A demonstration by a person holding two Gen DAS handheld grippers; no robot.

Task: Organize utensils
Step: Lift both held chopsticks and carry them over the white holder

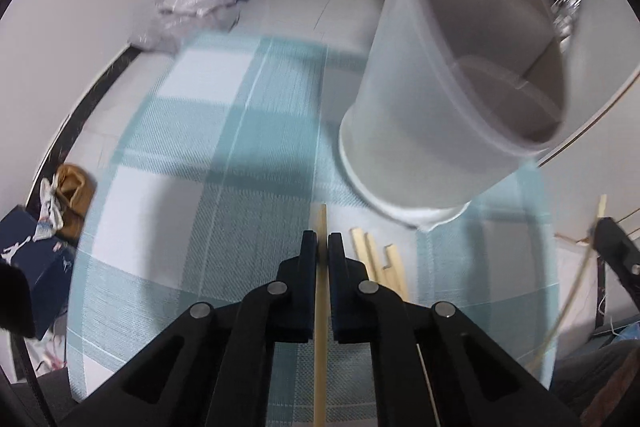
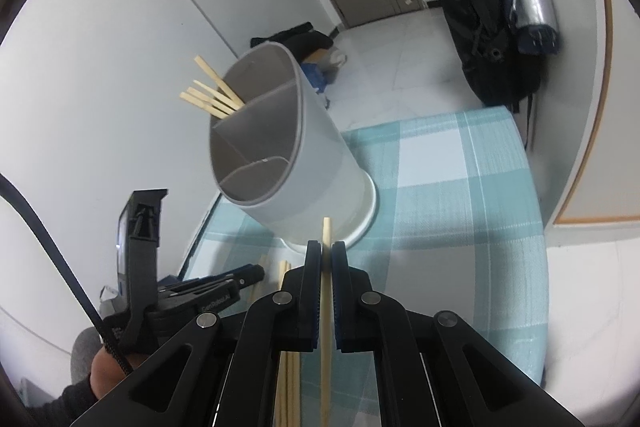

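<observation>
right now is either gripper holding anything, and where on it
Both are. The left gripper is shut on a wooden chopstick close to its far end; the right gripper grips another chopstick the same way, a short tip poking out past the pads.

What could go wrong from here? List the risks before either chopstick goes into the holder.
1. Each gripper, left gripper and right gripper, pinches one thin wooden chopstick near its tip, so either stick could pivot or slip.
2. The tall grey divided utensil holder looks narrow-based; a sideways knock might tip it.
3. Loose wooden chopsticks on the blue checked tablecloth could be swept off.
</observation>
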